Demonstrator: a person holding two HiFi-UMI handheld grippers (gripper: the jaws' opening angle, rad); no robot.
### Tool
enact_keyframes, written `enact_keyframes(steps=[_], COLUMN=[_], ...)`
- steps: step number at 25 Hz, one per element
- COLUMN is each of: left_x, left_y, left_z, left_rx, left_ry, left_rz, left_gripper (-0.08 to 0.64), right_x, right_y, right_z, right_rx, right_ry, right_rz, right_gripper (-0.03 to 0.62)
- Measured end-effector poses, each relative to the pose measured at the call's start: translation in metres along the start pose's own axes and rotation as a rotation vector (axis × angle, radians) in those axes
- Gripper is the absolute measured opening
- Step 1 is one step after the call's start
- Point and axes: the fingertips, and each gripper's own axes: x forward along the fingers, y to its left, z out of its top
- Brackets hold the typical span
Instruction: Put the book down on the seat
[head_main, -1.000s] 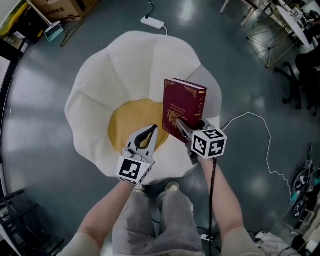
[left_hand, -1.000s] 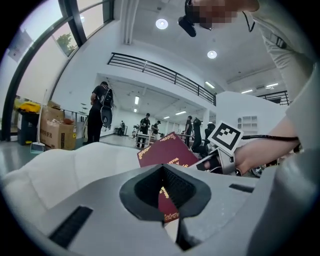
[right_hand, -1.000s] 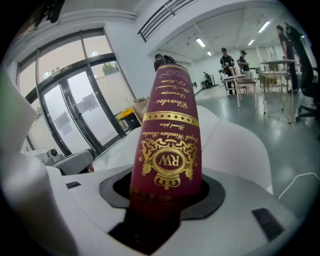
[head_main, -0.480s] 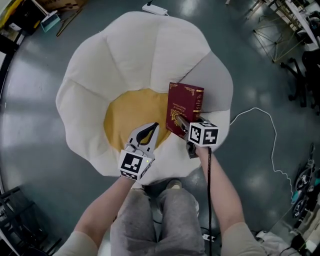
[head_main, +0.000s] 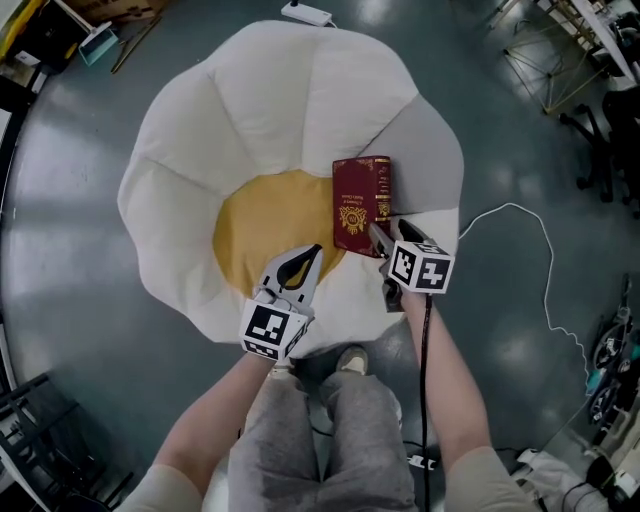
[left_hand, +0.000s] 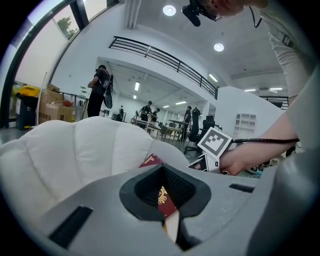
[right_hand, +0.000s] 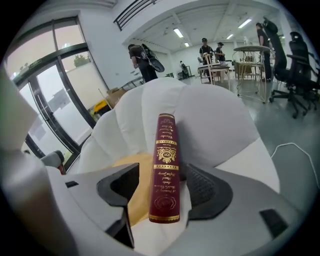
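The dark red book (head_main: 358, 205) with gold ornament rests on the seat, at the right edge of its yellow centre cushion (head_main: 265, 230) and against the white padded rim (head_main: 280, 90). My right gripper (head_main: 380, 232) is at the book's near end. Its jaws are opening, and the spine (right_hand: 165, 170) stands between them with a gap beside the left pad. My left gripper (head_main: 300, 265) hovers shut over the front of the yellow cushion, holding nothing. In the left gripper view the book (left_hand: 152, 160) shows just past the jaws (left_hand: 165, 200).
The flower-shaped seat stands on a grey floor. A white power strip (head_main: 305, 14) lies behind it and a white cable (head_main: 520, 225) loops at its right. Office chairs (head_main: 605, 150) stand at the far right. The person's legs (head_main: 320, 430) are at the seat's front edge.
The book has gone down from being held upright above the seat to resting on it. The right jaws have spread wider around its spine. The left gripper has hardly moved.
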Motion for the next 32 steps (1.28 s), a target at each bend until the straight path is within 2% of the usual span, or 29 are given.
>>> enact_keyframes(steps=[4, 8, 12, 16, 19, 24, 27, 30, 32], left_x=[-0.01, -0.03, -0.056, -0.081, -0.1, -0.135, -0.158, -0.175, -0.187], left_y=[-0.008, -0.014, -0.018, -0.03, -0.038, -0.068, -0.085, -0.096, -0.104], left_z=[0.031, 0.074, 0.118, 0.164, 0.203, 0.26, 0.294, 0.328, 0.352], left_rx=[-0.001, 0.001, 0.003, 0.006, 0.018, 0.051, 0.069, 0.023, 0.004], left_ry=[-0.003, -0.013, -0.029, -0.04, -0.056, -0.075, -0.094, -0.11, -0.124], left_rz=[0.001, 0.008, 0.024, 0.034, 0.041, 0.013, 0.016, 0.02, 0.016], left_gripper=[0.003, 0.005, 0.005, 0.004, 0.003, 0.004, 0.003, 0.004, 0.005], right_x=[-0.036, -0.081, -0.129, -0.191, -0.239, -0.316, -0.361, -0.407, -0.439], right_y=[0.014, 0.03, 0.056, 0.085, 0.114, 0.148, 0.164, 0.18, 0.194], right_z=[0.017, 0.045, 0.076, 0.106, 0.134, 0.168, 0.186, 0.208, 0.224], right_rx=[-0.03, -0.048, -0.076, -0.104, -0.124, -0.119, -0.115, -0.154, -0.201], right_ry=[-0.015, -0.061, -0.102, -0.138, -0.193, -0.264, -0.308, -0.357, -0.393], right_rz=[0.001, -0.021, -0.003, 0.009, 0.028, 0.054, 0.072, 0.089, 0.1], right_gripper=[0.273, 0.273, 0.273, 0.27, 0.244, 0.236, 0.21, 0.141, 0.126])
